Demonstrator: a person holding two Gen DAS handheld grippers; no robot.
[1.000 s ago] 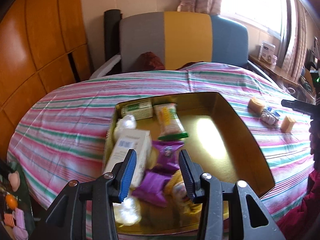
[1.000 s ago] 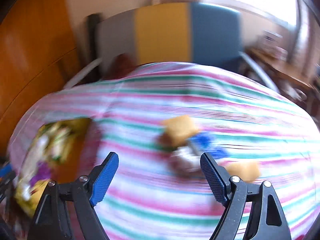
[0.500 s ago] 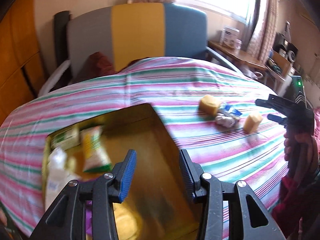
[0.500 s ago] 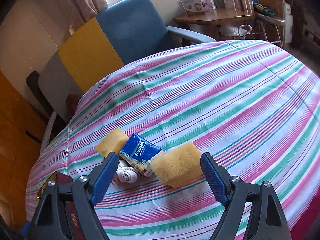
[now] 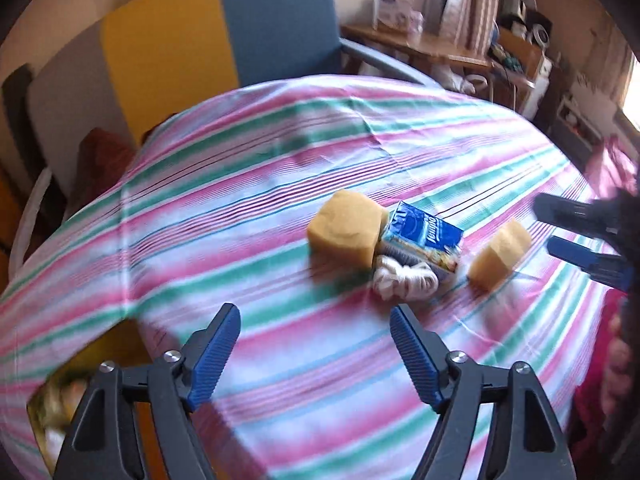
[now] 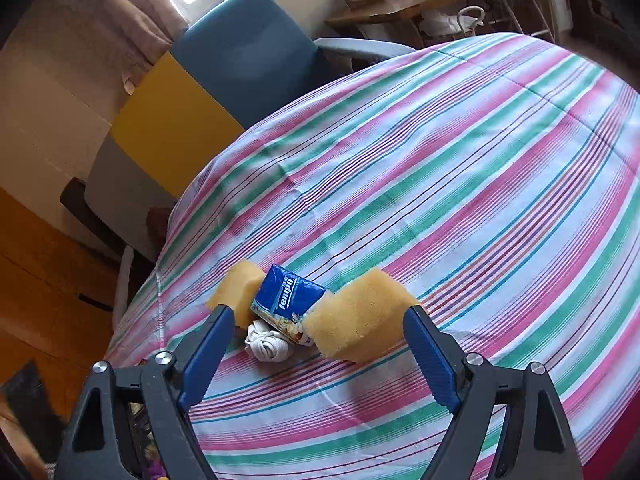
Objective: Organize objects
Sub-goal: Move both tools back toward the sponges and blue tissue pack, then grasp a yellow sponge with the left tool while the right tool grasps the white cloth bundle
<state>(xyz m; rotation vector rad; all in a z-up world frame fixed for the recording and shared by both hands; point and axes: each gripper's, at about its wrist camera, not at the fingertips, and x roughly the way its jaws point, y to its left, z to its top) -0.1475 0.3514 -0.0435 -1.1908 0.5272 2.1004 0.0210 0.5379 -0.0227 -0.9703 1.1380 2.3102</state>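
On the striped tablecloth lies a small cluster: a yellow sponge, a blue tissue pack, a white rolled cloth and a second yellow sponge. My left gripper hovers short of the cluster, its jaws opening with nothing between them. The right gripper is open and opening slightly. Seen from it, the near sponge sits just ahead between its fingers, untouched, with the tissue pack, white cloth and far sponge beside it. The right gripper also shows at the left view's right edge.
A corner of the gold tray with blurred snack packs shows at lower left. A grey, yellow and blue chair stands behind the table. A wooden side table holds boxes. A person's hand is at the right edge.
My left gripper swung right, from above the tray to the striped cloth, and its jaws spread wide. The right gripper rolled and came closer to the near sponge.
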